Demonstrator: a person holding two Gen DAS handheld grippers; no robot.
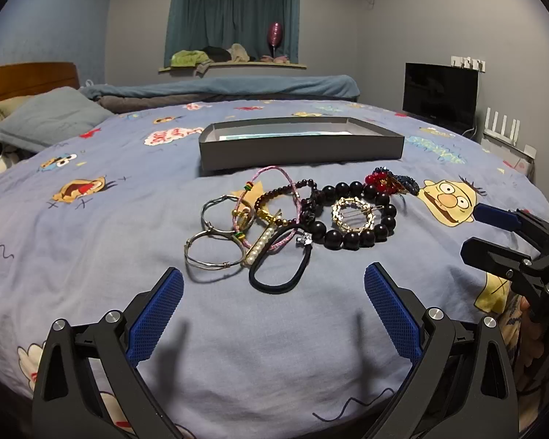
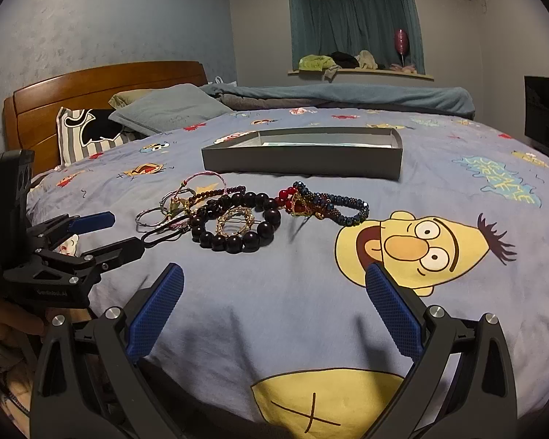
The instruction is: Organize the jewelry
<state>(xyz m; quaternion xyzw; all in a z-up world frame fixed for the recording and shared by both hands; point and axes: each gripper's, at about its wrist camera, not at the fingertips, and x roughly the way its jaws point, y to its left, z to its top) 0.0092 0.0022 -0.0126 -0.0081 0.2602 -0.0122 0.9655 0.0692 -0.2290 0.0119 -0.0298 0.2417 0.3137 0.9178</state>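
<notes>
A heap of jewelry lies on the blue cartoon bedspread: silver bangles [image 1: 212, 245], a black hair tie [image 1: 280, 274], a pearl clip [image 1: 260, 245], a pink cord bracelet [image 1: 271, 197], a black bead bracelet [image 1: 351, 219] around a gold ring brooch [image 1: 353, 216], and red and blue beads [image 1: 391, 181]. Behind it sits an open grey box [image 1: 300, 144]. My left gripper [image 1: 274, 289] hovers open just in front of the heap. My right gripper [image 2: 274, 285] is open too, nearer than the black bead bracelet [image 2: 234, 225] and the blue bead bracelet [image 2: 340, 206], with the grey box [image 2: 303, 161] behind.
Pillows [image 2: 164, 109] and a wooden headboard [image 2: 102, 87] lie at the far left. A folded blue blanket [image 1: 219, 89] runs along the back. A dark monitor [image 1: 439, 91] stands at the right. The other gripper [image 1: 512, 241] shows at the right edge.
</notes>
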